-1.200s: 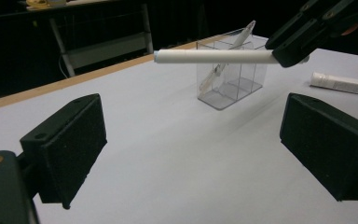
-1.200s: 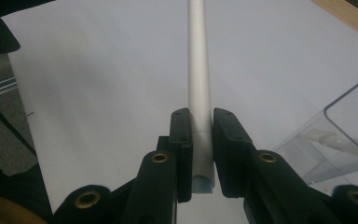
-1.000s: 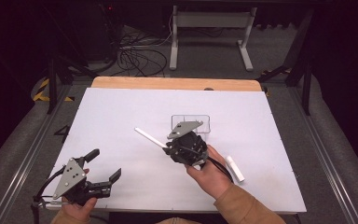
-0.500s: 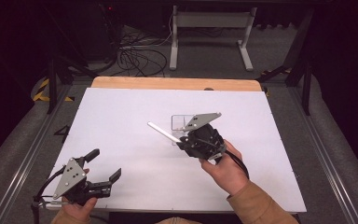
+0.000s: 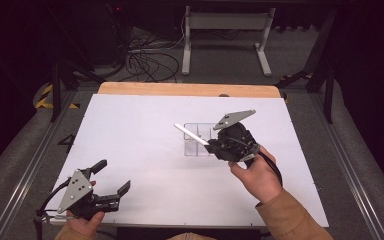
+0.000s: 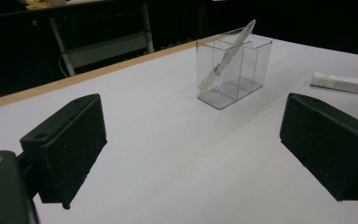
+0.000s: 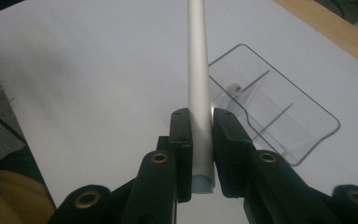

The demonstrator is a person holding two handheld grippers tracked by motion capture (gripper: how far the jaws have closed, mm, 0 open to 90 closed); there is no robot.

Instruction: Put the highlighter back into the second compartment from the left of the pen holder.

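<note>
My right gripper hovers over the right part of a clear divided box near the middle of the white table. It is shut on the blunt end of a slim white pen, which sticks out to the upper left. In the right gripper view the pen runs straight up from between the pads of that gripper, with the box below and to the right. My left gripper rests open at the front left corner, nothing between its jaws. In the left gripper view a pale stick slants across the box.
A short white tube lies on the table to the right of the box. The table's wooden back edge faces a metal stand and loose cables on the dark floor. Metal rails run along both table sides.
My right gripper has carried the pen up and to the right, from in front of the box to above its right part. The left gripper has stayed put.
</note>
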